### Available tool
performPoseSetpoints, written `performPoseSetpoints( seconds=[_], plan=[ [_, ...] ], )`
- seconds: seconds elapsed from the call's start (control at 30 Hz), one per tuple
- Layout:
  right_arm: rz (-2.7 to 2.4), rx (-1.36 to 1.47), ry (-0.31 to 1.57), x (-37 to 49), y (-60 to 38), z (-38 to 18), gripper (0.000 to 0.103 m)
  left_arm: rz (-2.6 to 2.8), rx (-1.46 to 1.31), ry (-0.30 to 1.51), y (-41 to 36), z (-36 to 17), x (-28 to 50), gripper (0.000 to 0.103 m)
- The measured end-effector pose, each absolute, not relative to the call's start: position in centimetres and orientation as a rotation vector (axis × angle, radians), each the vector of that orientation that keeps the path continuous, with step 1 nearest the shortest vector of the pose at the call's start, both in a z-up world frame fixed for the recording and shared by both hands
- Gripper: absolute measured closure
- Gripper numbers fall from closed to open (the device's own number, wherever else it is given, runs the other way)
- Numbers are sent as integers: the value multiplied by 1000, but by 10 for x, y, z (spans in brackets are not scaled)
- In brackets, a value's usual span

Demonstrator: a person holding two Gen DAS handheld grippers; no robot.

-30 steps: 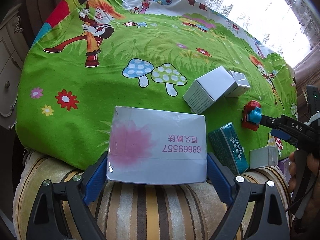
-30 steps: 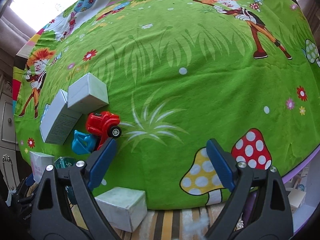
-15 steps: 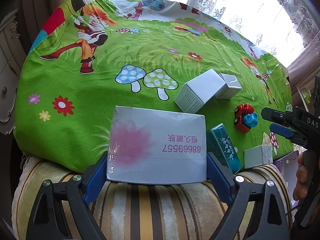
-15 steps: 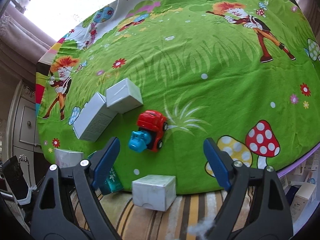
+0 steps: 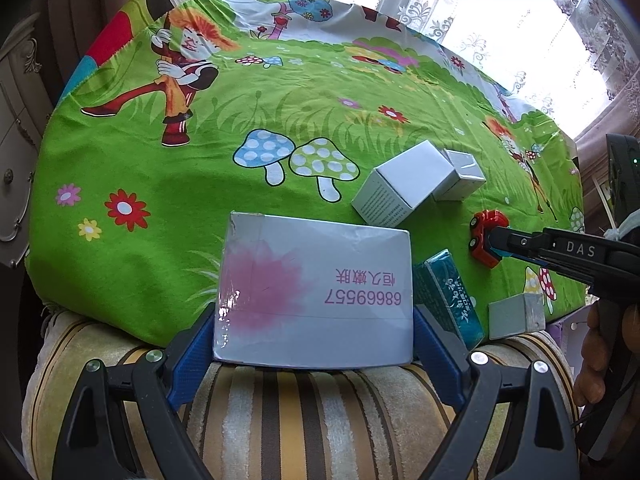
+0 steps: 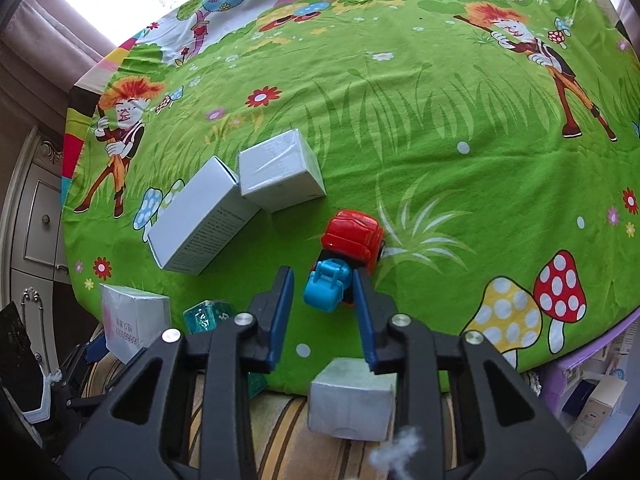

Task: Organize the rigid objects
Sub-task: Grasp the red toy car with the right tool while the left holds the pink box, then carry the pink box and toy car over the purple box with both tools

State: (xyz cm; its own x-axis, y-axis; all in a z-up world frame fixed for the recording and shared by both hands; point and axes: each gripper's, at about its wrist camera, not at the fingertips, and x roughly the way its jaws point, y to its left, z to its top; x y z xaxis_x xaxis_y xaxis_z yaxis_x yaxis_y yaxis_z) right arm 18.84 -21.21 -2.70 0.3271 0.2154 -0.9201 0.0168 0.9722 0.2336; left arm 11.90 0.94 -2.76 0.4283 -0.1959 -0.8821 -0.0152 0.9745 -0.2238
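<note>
Green cartoon-printed cloth (image 6: 440,128) covers the counter where we are sorting boxes and a toy. Our left hand-held gripper (image 5: 312,332) stands wide, its 2 blue pads flat against the short sides of a white box with a pink bloom (image 5: 314,292), which sits at the cloth's near edge over a striped cushion (image 5: 304,412). Our right hand-held gripper (image 6: 323,294) is closing around the blue rear of a red and blue toy car (image 6: 352,236); in its own view the right pad touches the blue part, while a narrow strip of green shows between that part and the left pad. The car sits on the cloth near the front edge. Beyond it, 2 white boxes lie touching at a corner: a long one (image 6: 202,222) and a squarer one (image 6: 280,176). A teal box (image 5: 448,292) lies just beside the pink-bloom box, and a small grey-white box (image 6: 352,400) rests at the cloth's edge, under the right hand-held gripper.
</note>
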Motion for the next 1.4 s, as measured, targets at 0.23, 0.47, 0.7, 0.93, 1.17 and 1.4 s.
performPoseSetpoints(
  seconds=[0.23, 0.47, 0.7, 0.93, 1.17, 1.4],
  plan=[
    [151, 199, 1209, 181, -218, -24, 81, -126, -210, 1098, 9, -22, 115, 11],
    [153, 193, 1159, 171, -227, -12, 83, -148, -224, 1048, 7, -8, 107, 11],
    [150, 215, 1107, 160, -242, 1, 83, -167, -225, 1017, -2, 3, 101, 12],
    [127, 237, 1043, 140, -265, 20, 83, -194, -223, 999, -14, 12, 96, 12],
    [98, 256, 988, 109, -296, 38, 83, -250, -199, 984, -39, 23, 86, 12],
    [22, 288, 952, 66, -348, 50, 83, -337, -150, 986, -83, 31, 73, 12]
  ],
)
